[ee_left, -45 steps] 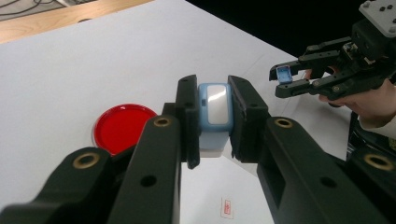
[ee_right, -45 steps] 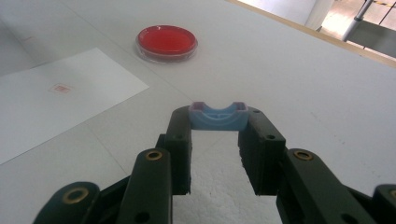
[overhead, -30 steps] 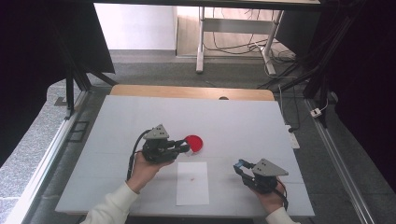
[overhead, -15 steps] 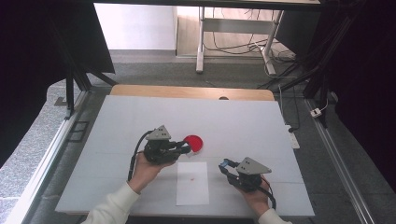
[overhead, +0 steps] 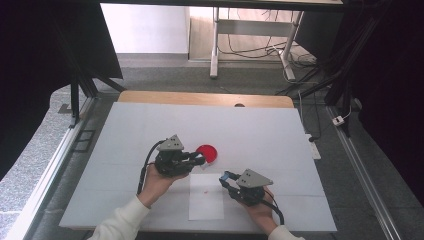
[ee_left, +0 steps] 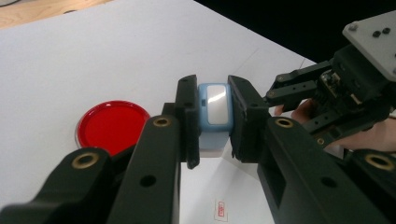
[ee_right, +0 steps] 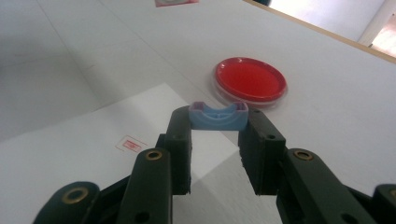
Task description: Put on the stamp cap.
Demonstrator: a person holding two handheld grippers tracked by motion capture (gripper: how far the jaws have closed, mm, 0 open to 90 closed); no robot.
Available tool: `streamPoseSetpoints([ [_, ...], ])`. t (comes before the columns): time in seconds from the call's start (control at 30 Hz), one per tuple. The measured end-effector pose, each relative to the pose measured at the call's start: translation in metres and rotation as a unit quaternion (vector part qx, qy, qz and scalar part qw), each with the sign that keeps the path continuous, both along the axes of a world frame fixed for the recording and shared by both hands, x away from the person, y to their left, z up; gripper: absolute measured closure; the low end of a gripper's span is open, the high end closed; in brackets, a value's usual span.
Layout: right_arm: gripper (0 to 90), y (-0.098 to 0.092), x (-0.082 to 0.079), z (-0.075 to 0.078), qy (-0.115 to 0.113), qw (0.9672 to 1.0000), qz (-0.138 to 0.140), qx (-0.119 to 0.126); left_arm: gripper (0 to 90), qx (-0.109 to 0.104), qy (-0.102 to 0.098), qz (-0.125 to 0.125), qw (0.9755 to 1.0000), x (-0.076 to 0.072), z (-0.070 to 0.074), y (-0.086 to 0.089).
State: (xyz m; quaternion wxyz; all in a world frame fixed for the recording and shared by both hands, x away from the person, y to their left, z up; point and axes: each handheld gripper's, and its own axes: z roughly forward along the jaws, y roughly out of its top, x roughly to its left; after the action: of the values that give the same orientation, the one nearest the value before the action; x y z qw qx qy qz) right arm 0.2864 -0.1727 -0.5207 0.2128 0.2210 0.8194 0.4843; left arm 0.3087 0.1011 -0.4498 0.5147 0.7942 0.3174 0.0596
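Left gripper: the left gripper sits left of centre in the lower half of the high view, held by a hand that comes up from the bottom edge; in the left gripper view its two black jaws rise from the bottom and meet near the middle of the frame.
Left jaws: clenched on a light blue stamp body, which stands between the jaw tips with its pale, shiny face toward the camera and both sides touching the pads.
Right gripper: the right gripper lies lower right of centre in the high view; in the right gripper view its jaws reach to the middle of the frame.
Right jaws: grasping a small blue cap, pinched at the very tips, its curved hollow side facing up.
Red dish: a round red dish lies on the white table just past the left gripper's tips in the high view; left of the jaws in the left gripper view, upper right of centre in the right gripper view.
Paper: a white sheet with a small red mark lies at the bottom centre of the high view, between the two hands.
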Motion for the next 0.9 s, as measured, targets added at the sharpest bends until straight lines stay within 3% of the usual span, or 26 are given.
streamPoseSetpoints([
  [0.4,65.2,0.033,0.001,-0.001,-0.009,0.9999,0.01,0.004,74.5,-0.001,0.001,-0.006,1.0,-0.001,-0.001,-0.003],
  [0.9,65.0,0.039,-0.002,-0.002,-0.024,0.9997,0.007,-0.002,74.5,-0.002,0.007,-0.016,0.9998,-0.004,-0.004,-0.011],
])
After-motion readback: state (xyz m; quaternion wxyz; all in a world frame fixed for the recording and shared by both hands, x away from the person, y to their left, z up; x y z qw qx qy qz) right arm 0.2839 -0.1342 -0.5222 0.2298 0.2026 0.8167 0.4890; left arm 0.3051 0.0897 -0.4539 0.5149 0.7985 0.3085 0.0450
